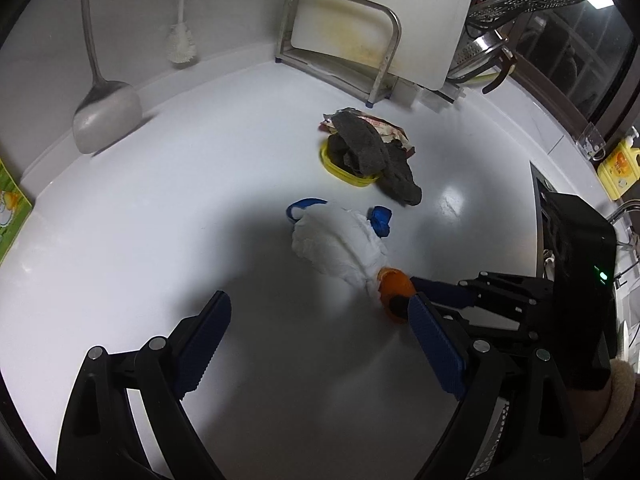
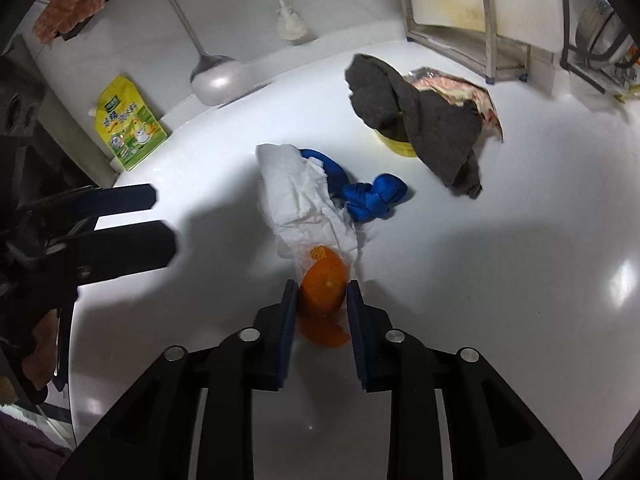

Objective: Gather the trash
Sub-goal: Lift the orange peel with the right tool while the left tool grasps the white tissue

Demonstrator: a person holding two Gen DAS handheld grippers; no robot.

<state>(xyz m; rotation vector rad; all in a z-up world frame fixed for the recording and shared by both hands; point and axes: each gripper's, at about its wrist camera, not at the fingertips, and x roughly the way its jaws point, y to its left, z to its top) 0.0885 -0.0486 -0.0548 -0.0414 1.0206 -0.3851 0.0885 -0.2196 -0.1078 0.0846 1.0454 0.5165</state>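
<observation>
Nearest, the right gripper (image 2: 322, 300) is closed on the orange peel (image 2: 323, 290): pads pinch it from both sides at the surface, probably because it's the closest loose scrap and curled enough to bite. Peel is waxy, a curved shell, pale pith at the upper edge. It touches the crumpled white tissue (image 2: 298, 196), so lifting may drag the paper along.

Left gripper (image 1: 320, 328) hangs wide open and empty over bare white surface (image 1: 160, 220), just beside the tissue, likely staged for the next pick. Pads are blue, ribbed rubber.

The tissue is soft, wrinkled and torn at the edges, and it lies partly over a blue ribbon (image 2: 370, 196). The ribbon is glossy woven strap, knotted on one end, looped on the other.

Further back: dark grey cloth (image 2: 424, 128), fuzzy and limp, draped over a yellow plastic tub (image 2: 396, 144) and a crinkly foil wrapper (image 2: 460, 84). That pile is well apart from the tissue.

Far edge, against the wall: a steel ladle (image 2: 216, 76) and white bottle brush (image 2: 290, 20) hang down, a green-yellow pouch (image 2: 130, 128) leans in the corner, and a steel rack (image 1: 340, 40) holds a stained white cutting board (image 1: 380, 20) upright. Those look like kitchen kit, not trash.

No bin visible in either view.
</observation>
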